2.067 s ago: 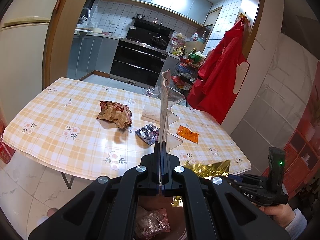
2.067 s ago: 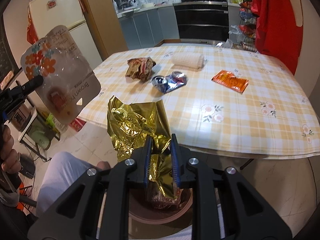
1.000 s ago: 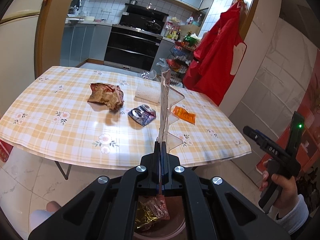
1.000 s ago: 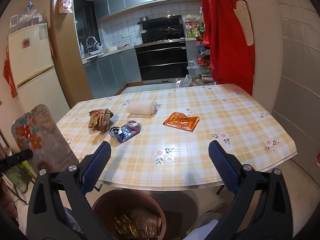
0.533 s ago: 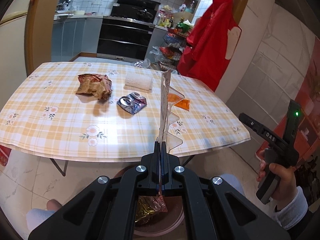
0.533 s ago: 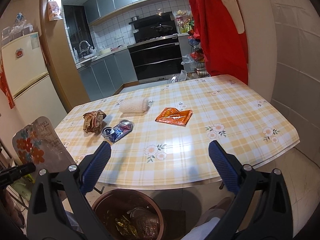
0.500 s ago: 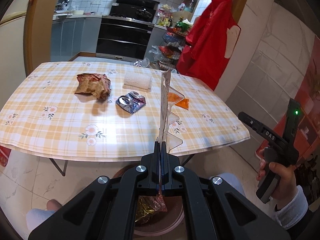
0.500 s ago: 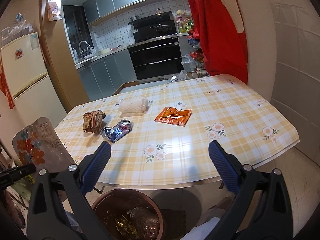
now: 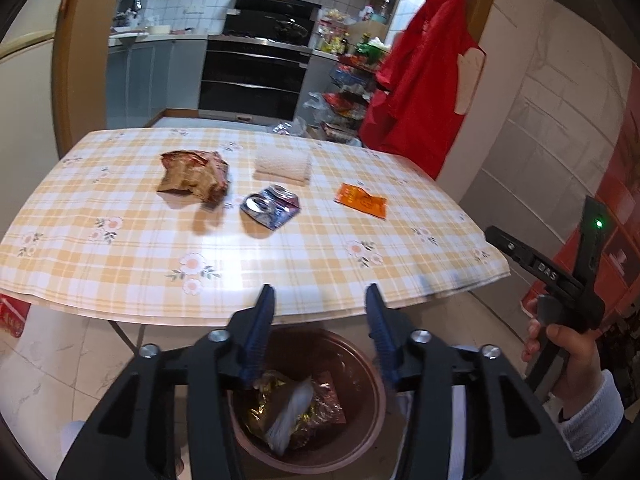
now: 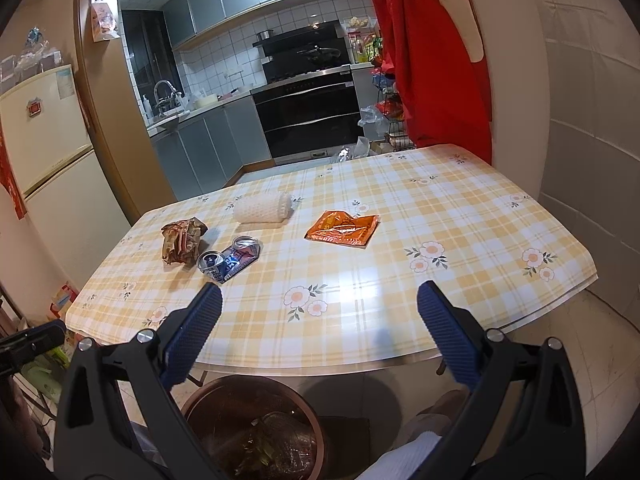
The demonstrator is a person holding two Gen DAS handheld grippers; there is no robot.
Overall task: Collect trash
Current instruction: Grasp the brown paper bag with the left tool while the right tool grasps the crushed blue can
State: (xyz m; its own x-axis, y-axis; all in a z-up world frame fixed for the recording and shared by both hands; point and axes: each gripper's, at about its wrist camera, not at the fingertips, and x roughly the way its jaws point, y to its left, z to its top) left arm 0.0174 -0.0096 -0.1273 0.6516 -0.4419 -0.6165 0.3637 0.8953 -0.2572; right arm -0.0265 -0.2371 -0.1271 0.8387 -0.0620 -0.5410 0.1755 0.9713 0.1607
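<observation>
Trash (image 9: 296, 404) partly binned, four bits still on the desk (image 10: 460, 240); left tongs (image 9: 318, 334) opening empty, right tongs (image 10: 320, 336) spread wide, empty.

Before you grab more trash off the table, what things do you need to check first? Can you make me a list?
1. Left tool empty: ok, its jaws are opening with nothing between them.
2. Right tool empty and open: ok, jaws wide apart.
3. Bin under the tools with trash inside: ok.
4. Room left in the bin: cannot tell, its depth is hidden.
5. Trash left on the table: ok, four pieces: brown wrapper, crushed can, white roll, orange packet.
6. Pieces lie apart, easy to take one by one: ok, though the wrapper and can are close.
</observation>
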